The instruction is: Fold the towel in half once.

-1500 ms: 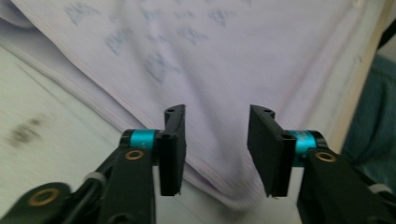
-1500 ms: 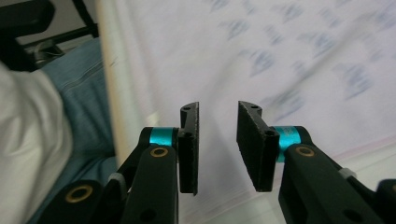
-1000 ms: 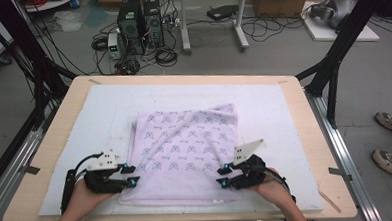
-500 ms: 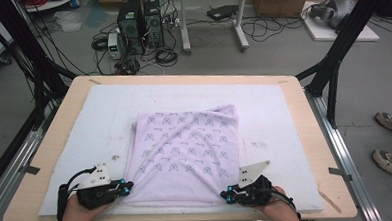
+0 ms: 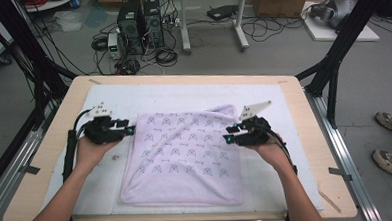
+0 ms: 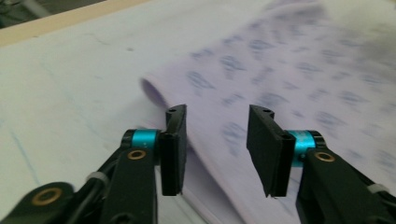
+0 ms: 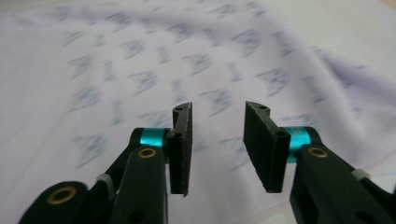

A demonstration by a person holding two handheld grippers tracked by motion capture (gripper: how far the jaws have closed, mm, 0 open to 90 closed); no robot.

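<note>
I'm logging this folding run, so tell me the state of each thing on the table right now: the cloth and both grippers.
Cloth: folded, lying flat on the white mat, far right corner a bit rumpled.
Left gripper: jaws open, just opened, nothing between them, at the cloth's left edge.
Right gripper: jaws open, just opened, nothing gripped, over the cloth's right side.

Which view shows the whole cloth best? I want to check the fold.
The high view: the cloth lies whole on the table, all edges visible. The left gripper view shows one blurred rolled edge; the right gripper view a blurred patterned stretch.
</note>
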